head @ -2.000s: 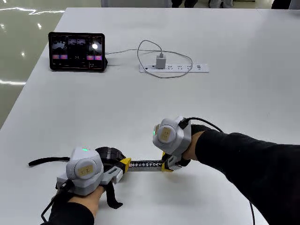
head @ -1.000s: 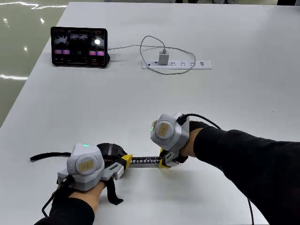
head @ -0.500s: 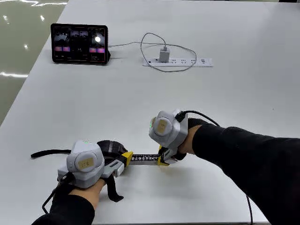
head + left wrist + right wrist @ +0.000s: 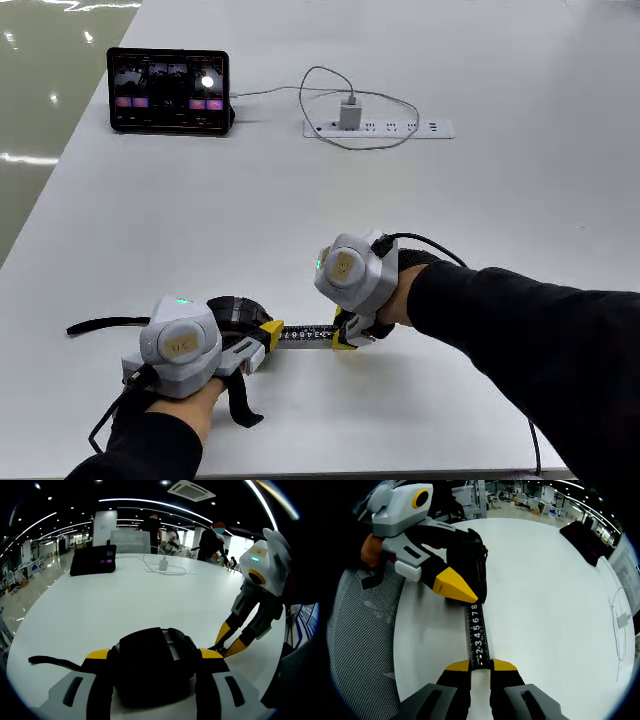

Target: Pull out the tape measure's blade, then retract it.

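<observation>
White table point(image 4: 480, 200): power strip point(image 4: 400, 128) far side, tablet point(image 4: 168, 90) left of strip, tape measure point(image 4: 240, 312) well nearer than strip

Open-plan office or lab, long white table point(image 4: 450, 220), ceiling light strips point(image 4: 150, 501), distant desks point(image 4: 530, 500)

bright overhead light, floor glare, soft shadows, fisheye-warped edges.
</observation>
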A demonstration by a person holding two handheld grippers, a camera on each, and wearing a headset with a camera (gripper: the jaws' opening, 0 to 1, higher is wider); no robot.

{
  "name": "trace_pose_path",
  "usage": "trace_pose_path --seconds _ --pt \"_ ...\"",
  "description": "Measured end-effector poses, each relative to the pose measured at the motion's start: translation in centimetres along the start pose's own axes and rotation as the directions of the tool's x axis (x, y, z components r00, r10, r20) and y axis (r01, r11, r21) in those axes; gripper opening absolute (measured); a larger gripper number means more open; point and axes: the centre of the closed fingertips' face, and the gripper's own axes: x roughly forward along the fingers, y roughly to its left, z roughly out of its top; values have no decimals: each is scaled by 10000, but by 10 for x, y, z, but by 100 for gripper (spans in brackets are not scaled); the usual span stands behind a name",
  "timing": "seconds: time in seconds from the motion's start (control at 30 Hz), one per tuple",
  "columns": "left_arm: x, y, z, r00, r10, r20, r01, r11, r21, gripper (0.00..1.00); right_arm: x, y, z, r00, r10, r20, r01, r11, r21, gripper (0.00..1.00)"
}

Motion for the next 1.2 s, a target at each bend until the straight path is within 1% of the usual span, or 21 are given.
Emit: trace_pose_path --seconds 0.23,0.47,0.87,1.2 --pt "0 0 0 10000 -45 -14 45 10000 -21 61 1 1 3 9997 25 254 -25 10000 -4 10" --pt "-1 0 0 10000 -57 -14 57 10000 -73 61 2 1 6 9990 16 444 -22 9999 136 10" --pt "-1 1 0 10000 -93 2 93 9997 -240 61 4 2 9 9980 65 630 -63 10000 -30 10" --pt "-1 1 0 9999 -140 7 140 9995 -285 61 5 3 13 9966 122 810 -122 9999 -3 10"
